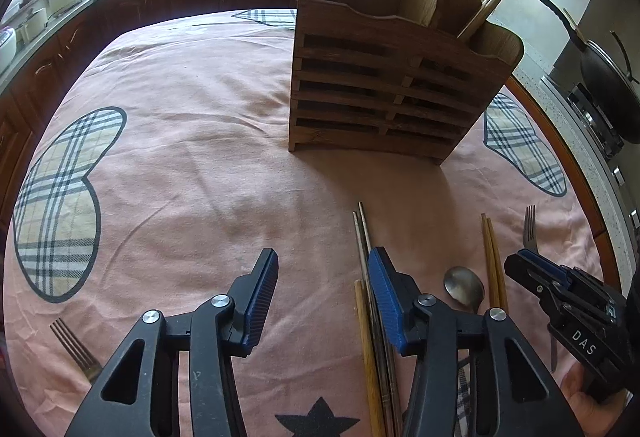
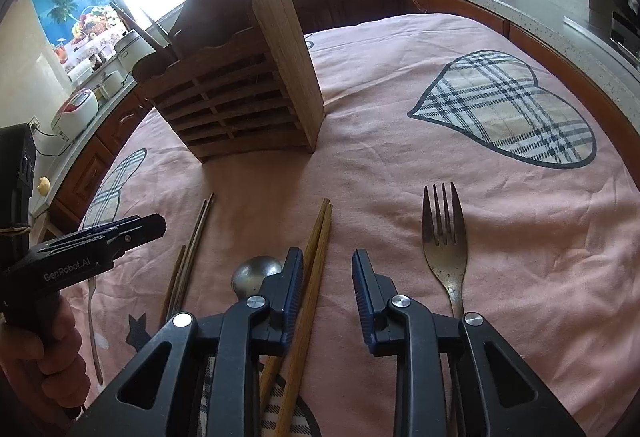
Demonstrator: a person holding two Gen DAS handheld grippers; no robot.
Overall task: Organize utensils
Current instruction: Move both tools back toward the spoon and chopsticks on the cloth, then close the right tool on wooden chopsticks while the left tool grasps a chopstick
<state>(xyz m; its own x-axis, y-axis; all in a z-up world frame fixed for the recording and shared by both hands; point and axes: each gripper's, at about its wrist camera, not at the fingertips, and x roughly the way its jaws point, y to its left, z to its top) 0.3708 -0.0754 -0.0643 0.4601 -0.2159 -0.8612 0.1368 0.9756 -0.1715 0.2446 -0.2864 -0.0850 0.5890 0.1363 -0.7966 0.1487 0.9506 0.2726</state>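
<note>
A slatted wooden utensil holder [image 1: 380, 85] [image 2: 240, 105] stands upright on the pink tablecloth [image 1: 180, 157], with chopsticks and a dark handle in its slots. In front of it lie dark chopsticks [image 1: 362, 233] [image 2: 198, 233], a spoon [image 1: 464, 285] [image 2: 254, 271], a pair of light wooden chopsticks [image 1: 492, 257] [image 2: 320, 233] and a fork [image 1: 530, 229] [image 2: 444, 237]. My left gripper [image 1: 324, 277] [image 2: 156, 225] is open over the cloth, its right finger above the dark chopsticks. My right gripper [image 2: 328, 269] [image 1: 524, 265] is open, with the light chopsticks passing just inside its left finger.
A second fork [image 1: 76, 349] lies at the near left of the table. Kitchen counters ring the round table; a black wok [image 1: 608, 85] sits on the stove and a rice cooker [image 2: 76, 109] on the counter. A hand [image 2: 48, 349] holds the left gripper's handle.
</note>
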